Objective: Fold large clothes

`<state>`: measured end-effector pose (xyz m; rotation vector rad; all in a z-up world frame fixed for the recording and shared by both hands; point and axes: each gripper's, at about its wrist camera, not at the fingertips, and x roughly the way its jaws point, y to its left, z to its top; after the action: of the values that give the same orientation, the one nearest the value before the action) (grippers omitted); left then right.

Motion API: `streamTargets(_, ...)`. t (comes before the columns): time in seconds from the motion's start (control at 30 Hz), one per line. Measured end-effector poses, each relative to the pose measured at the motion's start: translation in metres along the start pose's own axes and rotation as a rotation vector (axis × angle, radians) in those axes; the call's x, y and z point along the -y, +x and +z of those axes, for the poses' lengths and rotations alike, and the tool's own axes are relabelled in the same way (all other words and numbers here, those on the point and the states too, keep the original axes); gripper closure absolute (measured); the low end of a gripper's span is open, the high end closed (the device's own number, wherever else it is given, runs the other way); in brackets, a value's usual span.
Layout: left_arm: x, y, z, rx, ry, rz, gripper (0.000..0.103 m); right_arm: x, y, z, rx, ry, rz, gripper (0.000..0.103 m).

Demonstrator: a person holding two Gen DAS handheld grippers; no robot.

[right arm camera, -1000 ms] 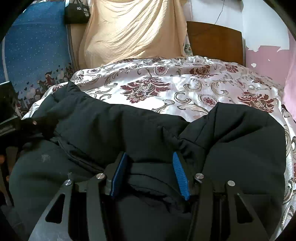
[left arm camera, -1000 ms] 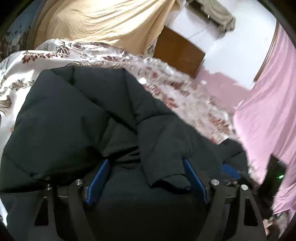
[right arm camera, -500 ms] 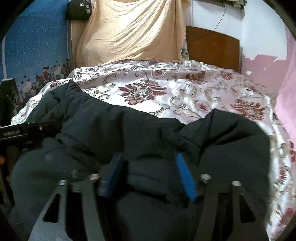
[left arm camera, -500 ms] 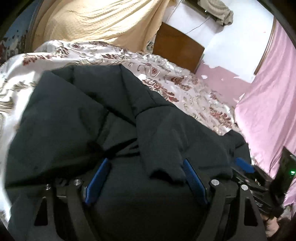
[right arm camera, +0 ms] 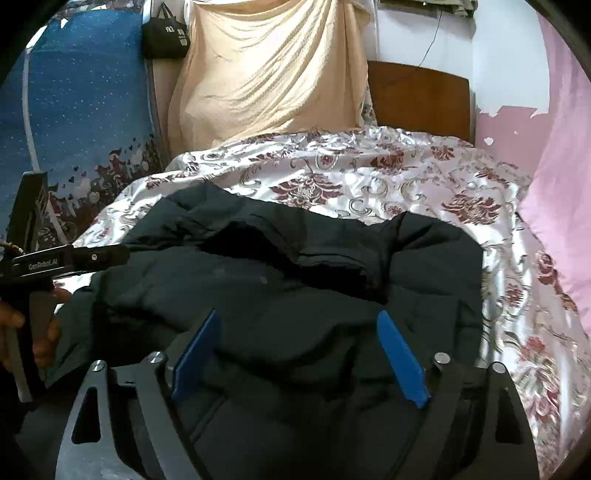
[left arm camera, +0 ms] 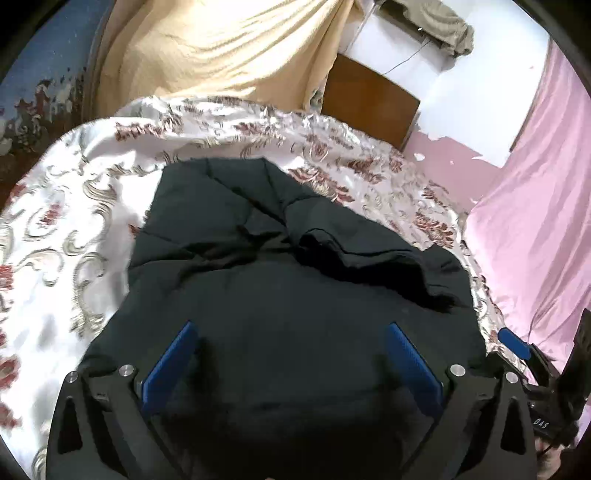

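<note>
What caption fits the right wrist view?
Right hand-held gripper, jaws opening, above a black padded jacket on a floral satin bedspread.

We read "GenRobot.AI" on the left gripper (right arm camera: 70, 260), and "DAS" on the right gripper (left arm camera: 541, 422); white print on the black bag (right arm camera: 166, 35) stays illegible.

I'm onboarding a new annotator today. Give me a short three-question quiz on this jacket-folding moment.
1. True or false: the black jacket lies on a plain white sheet.
2. Which is clamped on the jacket: A) left gripper, B) right gripper, C) neither?
3. Fill in: the cloth hanging behind the bed is ___ coloured.

Key
1. False: it lies on a floral bedspread.
2. C: both sets of jaws are opening, their pads standing clear of the fabric below them.
3. Cream, on the draped cloth.
</note>
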<state>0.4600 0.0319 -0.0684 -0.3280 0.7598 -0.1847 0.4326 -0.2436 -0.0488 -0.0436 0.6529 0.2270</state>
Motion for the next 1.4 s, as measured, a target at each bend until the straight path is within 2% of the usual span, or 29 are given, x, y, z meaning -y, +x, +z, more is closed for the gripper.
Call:
streamTargets(0.07, 0.003, -0.015, -0.004, 0.016, 0.022, -0.001, 0.000, -0.003, -0.016, 0.000, 0.009, 0.006, 0.002, 0.009)
streamTargets(0.3, 0.015, -0.079, -0.022, 0.092, 0.104, 0.027, 0.000, -0.005, -0.077, -0.006, 0.059, 0.047, -0.009, 0.002)
streamTargets(0.7, 0.040, -0.166, -0.066, 0.136, 0.183, 0.054, 0.000, -0.018, -0.160, -0.036, 0.093, 0.114, -0.029, 0.002)
streamTargets(1.07, 0.061, -0.233, -0.113, 0.165, 0.234, 0.031, 0.000, -0.063, -0.223, -0.071, 0.099, 0.049, -0.004, 0.002)
streamTargets(1.4, 0.053, -0.270, -0.154, 0.153, 0.256, 0.079, 0.000, -0.085, -0.268, -0.105, 0.071, 0.006, -0.007, 0.002)
